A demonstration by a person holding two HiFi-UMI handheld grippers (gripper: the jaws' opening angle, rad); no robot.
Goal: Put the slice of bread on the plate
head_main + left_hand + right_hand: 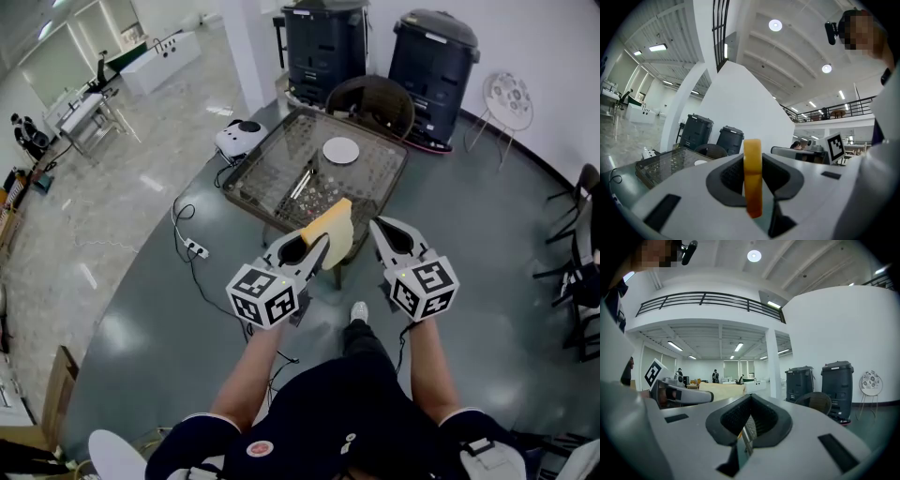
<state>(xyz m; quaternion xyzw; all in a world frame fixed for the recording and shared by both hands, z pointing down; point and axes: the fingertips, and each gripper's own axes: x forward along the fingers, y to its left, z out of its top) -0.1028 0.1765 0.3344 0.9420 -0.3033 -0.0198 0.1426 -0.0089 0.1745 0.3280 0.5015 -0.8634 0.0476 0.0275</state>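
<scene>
Head view: the left gripper (322, 246) has its fingers clamped on a flat, pale-yellow slice of bread (334, 229). It is held upright by the near edge of a dark, mesh-like desk (272, 169), well apart from the round white plate (340, 150).
Left gripper view: the slice stands edge-on, with a smooth golden crust.
Right gripper view: the right gripper (746, 434) has its fingers clenched together, with nothing between them.

The person wears a navy short-sleeved shirt (319, 412) and a white shoe (358, 312); the left gripper (314, 246) and right gripper (382, 230) are pale grey, each with a black-and-white marker cube (265, 294).
</scene>
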